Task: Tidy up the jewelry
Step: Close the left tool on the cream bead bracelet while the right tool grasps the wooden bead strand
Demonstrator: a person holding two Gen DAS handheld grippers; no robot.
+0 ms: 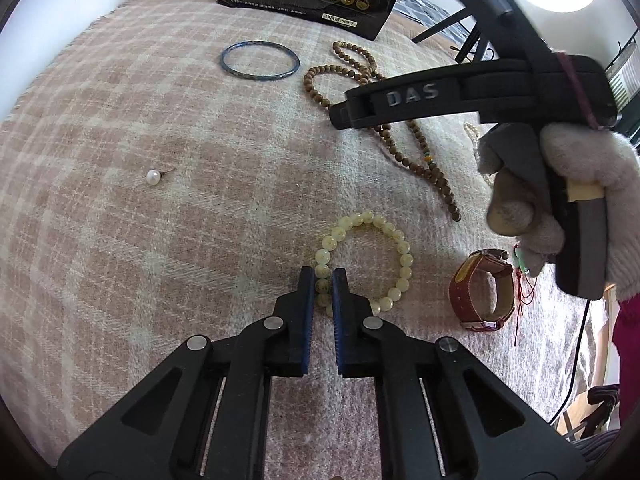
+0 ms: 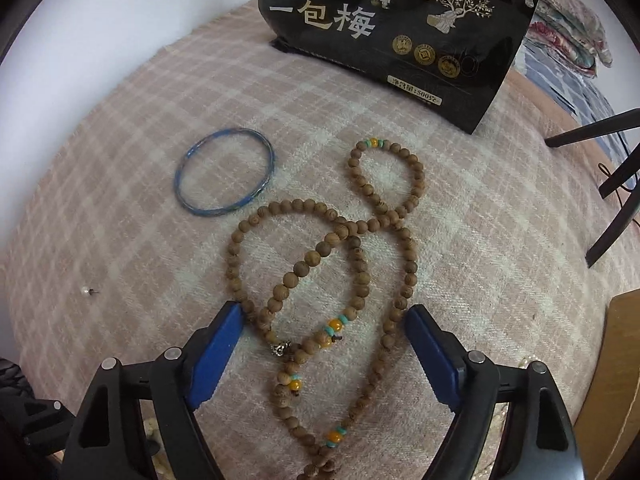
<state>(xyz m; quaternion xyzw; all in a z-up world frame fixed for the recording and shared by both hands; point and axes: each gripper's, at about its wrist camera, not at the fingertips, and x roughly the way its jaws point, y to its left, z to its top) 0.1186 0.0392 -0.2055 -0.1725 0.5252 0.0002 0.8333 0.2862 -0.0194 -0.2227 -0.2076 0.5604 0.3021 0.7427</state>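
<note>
A cream bead bracelet [image 1: 404, 258] lies on the pink plaid cloth [image 1: 160, 100]. My left gripper [image 1: 323, 274] is shut on it, with the beads of its left side pinched between the blue pads. In the right wrist view a long wooden bead necklace [image 2: 408, 268] lies in loops on the cloth. My right gripper [image 2: 326, 314] stands open low over it, and several strands run between its blue fingers [image 2: 216, 352] without the pads pressing on them. A gloved hand [image 1: 580, 168] holds that gripper at the right of the left wrist view.
A blue bangle [image 2: 226, 176] lies left of the necklace, and a pearl earring [image 1: 153, 178] further left. A red-strapped watch [image 1: 464, 292] and a red cord with green beads [image 1: 524, 276] sit right of the bracelet. A black snack bag [image 2: 400, 32] stands at the back.
</note>
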